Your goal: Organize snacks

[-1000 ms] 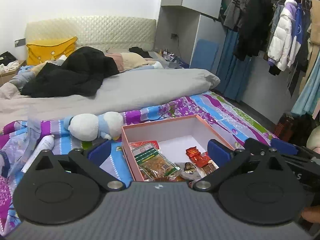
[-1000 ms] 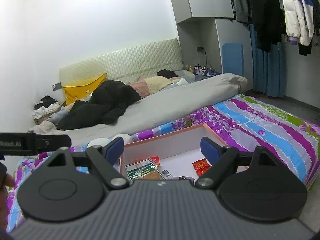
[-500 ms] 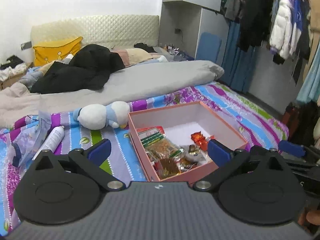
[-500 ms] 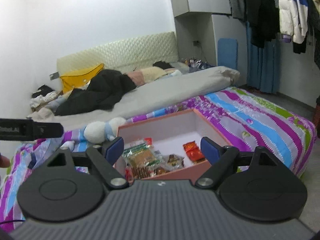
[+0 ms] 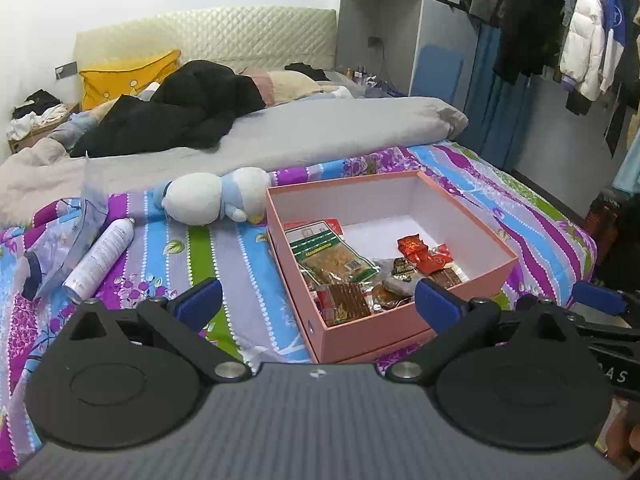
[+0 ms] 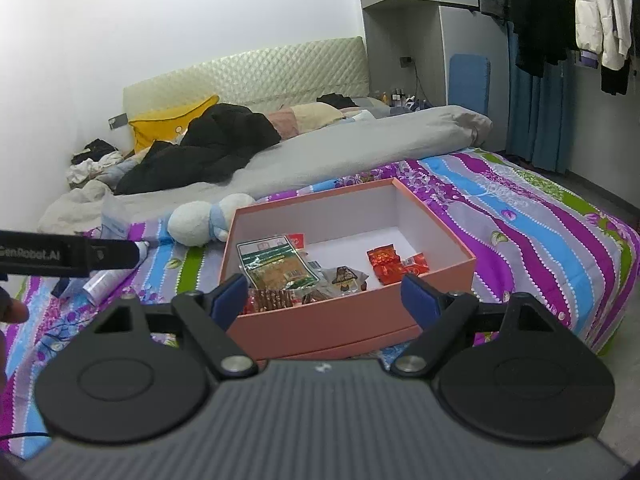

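Both grippers, left (image 5: 318, 300) and right (image 6: 324, 294), I held wide open and empty over the pink box (image 5: 404, 330) of snacks (image 5: 334, 258) sitting on the striped bedspread (image 5: 224, 252).

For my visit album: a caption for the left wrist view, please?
Open hand-held gripper above a pink box of snacks on a striped bedspread.

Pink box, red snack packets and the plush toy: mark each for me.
pink box (image 5: 372, 330), left wrist view, on its near outer wall.
red snack packets (image 5: 423, 253), left wrist view, on the crinkled wrappers.
plush toy (image 6: 192, 224), right wrist view, on its white body.
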The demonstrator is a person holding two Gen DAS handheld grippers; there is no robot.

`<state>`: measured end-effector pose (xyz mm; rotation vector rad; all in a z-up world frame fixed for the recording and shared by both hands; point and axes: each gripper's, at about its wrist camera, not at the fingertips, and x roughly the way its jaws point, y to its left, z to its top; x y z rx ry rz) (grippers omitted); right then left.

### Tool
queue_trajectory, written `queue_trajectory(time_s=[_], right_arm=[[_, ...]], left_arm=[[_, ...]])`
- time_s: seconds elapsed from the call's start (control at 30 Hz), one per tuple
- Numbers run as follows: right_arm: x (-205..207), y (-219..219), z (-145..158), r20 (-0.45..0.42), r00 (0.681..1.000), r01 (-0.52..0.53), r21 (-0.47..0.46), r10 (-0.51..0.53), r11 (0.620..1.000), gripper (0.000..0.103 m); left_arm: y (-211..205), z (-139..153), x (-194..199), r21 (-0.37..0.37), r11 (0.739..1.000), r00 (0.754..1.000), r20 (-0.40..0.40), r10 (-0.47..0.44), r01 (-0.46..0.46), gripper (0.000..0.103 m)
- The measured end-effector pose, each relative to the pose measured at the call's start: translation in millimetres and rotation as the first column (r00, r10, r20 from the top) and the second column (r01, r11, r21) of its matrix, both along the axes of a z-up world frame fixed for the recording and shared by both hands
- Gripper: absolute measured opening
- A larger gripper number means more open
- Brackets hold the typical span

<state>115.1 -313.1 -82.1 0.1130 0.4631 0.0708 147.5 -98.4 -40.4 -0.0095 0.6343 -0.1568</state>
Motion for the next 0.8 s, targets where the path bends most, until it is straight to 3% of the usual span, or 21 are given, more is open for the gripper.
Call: queue_trajectory(time_s=[0.7, 0.8], right_arm=[[2.0, 8.8, 4.9, 0.029, 0.999, -0.03, -0.007, 0.031, 1.0, 0.085], [4.0, 8.0, 6.0, 0.023, 1.0, -0.018, -0.001, 0.018, 1.0, 0.1]], left_arm=[[7.4, -4.3, 1.8, -0.007, 1.0, 1.0, 0.002, 0.013, -0.013, 0.103], [6.3, -3.9, 1.4, -0.009, 1.0, 1.0, 0.003, 0.012, -0.012, 0.103]])
